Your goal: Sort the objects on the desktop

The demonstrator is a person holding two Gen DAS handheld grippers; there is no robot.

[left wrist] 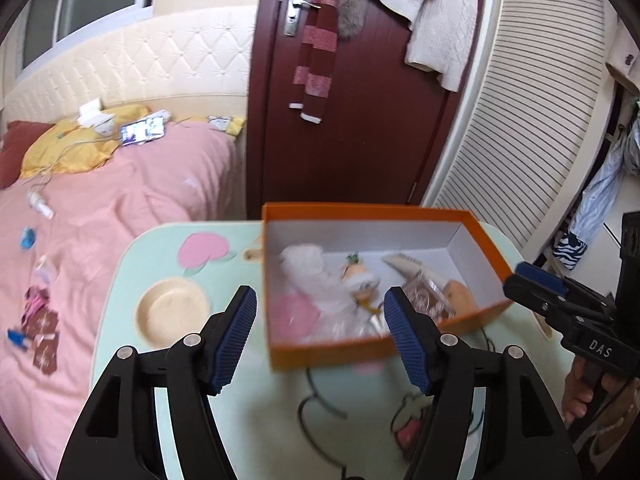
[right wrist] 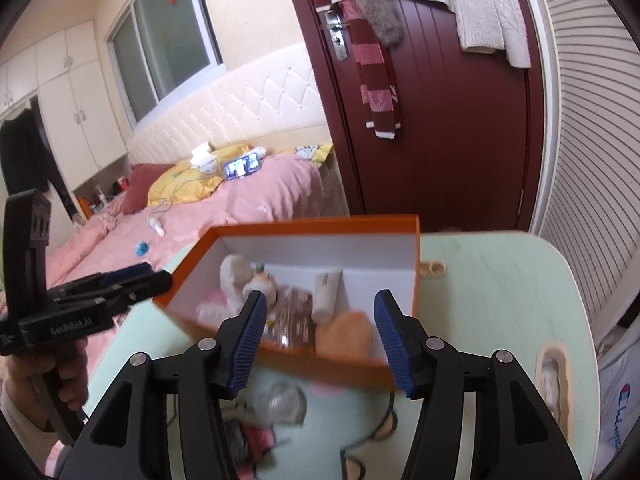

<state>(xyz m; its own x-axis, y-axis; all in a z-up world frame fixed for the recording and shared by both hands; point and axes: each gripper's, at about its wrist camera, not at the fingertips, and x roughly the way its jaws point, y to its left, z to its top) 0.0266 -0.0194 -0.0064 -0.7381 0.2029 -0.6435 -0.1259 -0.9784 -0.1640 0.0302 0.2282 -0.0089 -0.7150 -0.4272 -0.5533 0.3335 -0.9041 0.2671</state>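
An orange box (left wrist: 332, 354) with white inside stands on the pale green table (left wrist: 240, 420). It holds a white plush toy (left wrist: 308, 268), a small doll (left wrist: 360, 284), a clear packet (left wrist: 426, 298), a white tube (right wrist: 326, 292) and an orange puff (right wrist: 344, 330). My left gripper (left wrist: 320, 336) is open and empty just before the box's near wall. My right gripper (right wrist: 320, 338) is open and empty at the box's near wall (right wrist: 320, 364); it also shows in the left wrist view (left wrist: 536, 284). A clear round item (right wrist: 282, 402) and a pink-grey thing (right wrist: 250, 440) lie on the table below.
A round cup recess (left wrist: 172, 312) is sunk in the table left of the box. A pink bed (left wrist: 100, 220) with a phone (left wrist: 143, 130) and clutter lies left. A dark red door (left wrist: 360, 100) and a slatted wardrobe (left wrist: 520, 120) stand behind.
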